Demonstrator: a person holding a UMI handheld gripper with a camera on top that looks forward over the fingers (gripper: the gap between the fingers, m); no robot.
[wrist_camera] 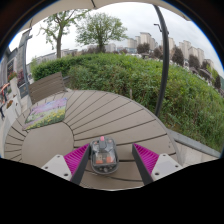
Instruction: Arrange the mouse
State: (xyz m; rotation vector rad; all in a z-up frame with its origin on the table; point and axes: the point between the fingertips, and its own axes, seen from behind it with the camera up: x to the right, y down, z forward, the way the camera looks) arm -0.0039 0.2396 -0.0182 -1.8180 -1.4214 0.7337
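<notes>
The mouse (104,153) sits between the two fingers of the hand-held gripper (105,158), a small dark, somewhat see-through body with a spot of red showing near its top. It rests on the pale wooden desk (60,140), close to the near edge, and the magenta pads (76,157) stand apart from it on either side with a visible gap, so the fingers are spread around the mouse rather than pressing on it. The step in hand looks to be the grasp, or possibly the moment just after setting it down; I cannot tell which. If it is the grasp, the thing to get right is centring: the mouse seems slightly nearer the left pad than the right, so closing slowly and evenly should keep it from being nudged sideways or twisted. Its rounded sides may slip, so the pads ought to meet the widest part of its body and stay low. Beyond the fingers the desk's curved wooden slats (105,110) sweep away, a chair back (46,87) stands further off to the left, and a thin dark pole (162,60) rises on the right before a thick green hedge (130,75), trees (100,28) and distant buildings (150,42).
</notes>
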